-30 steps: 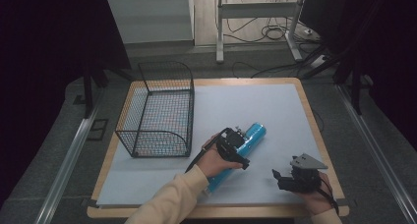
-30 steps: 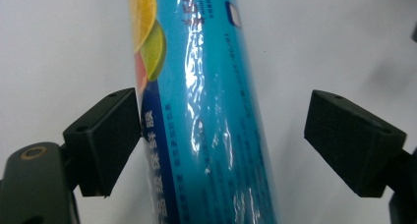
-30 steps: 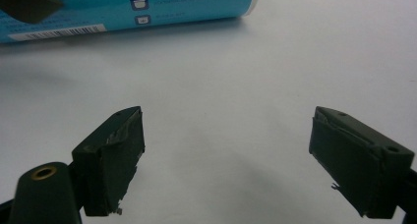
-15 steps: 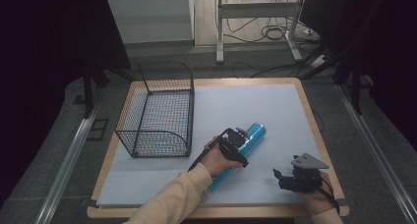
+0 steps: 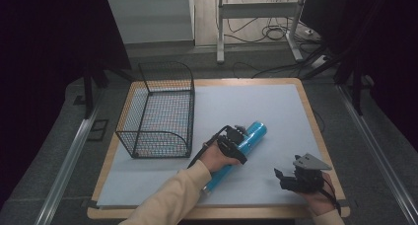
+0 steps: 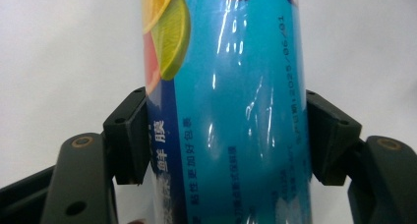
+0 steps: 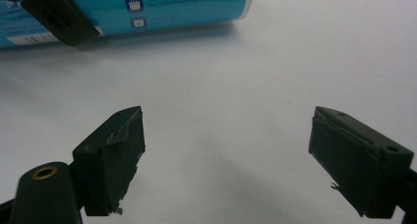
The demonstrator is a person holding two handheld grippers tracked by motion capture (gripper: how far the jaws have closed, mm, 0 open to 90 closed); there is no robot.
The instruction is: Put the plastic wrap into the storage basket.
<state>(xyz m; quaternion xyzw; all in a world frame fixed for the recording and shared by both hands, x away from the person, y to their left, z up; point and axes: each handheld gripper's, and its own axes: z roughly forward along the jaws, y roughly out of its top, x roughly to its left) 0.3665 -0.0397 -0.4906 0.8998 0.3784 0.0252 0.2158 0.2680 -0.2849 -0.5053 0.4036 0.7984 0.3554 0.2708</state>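
Blue roll (image 5: 246, 141), one, right of the one wire basket (image 5: 160, 111), left gripper (image 5: 235, 140) just clamped on it; right gripper (image 5: 288, 178) gapes empty.

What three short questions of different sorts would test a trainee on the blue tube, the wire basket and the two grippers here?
1. True or false: the blue tube lies inside the wire basket.
2. Which gripper has the tube between its pads: A left gripper, B right gripper?
3. Fill in: the right gripper's jaws stand ____ over the table.

Key
1. False: it lies on the table, beside the basket.
2. A: its jaws have just been closing and now press on both sides of the tube.
3. Open, with nothing between them.
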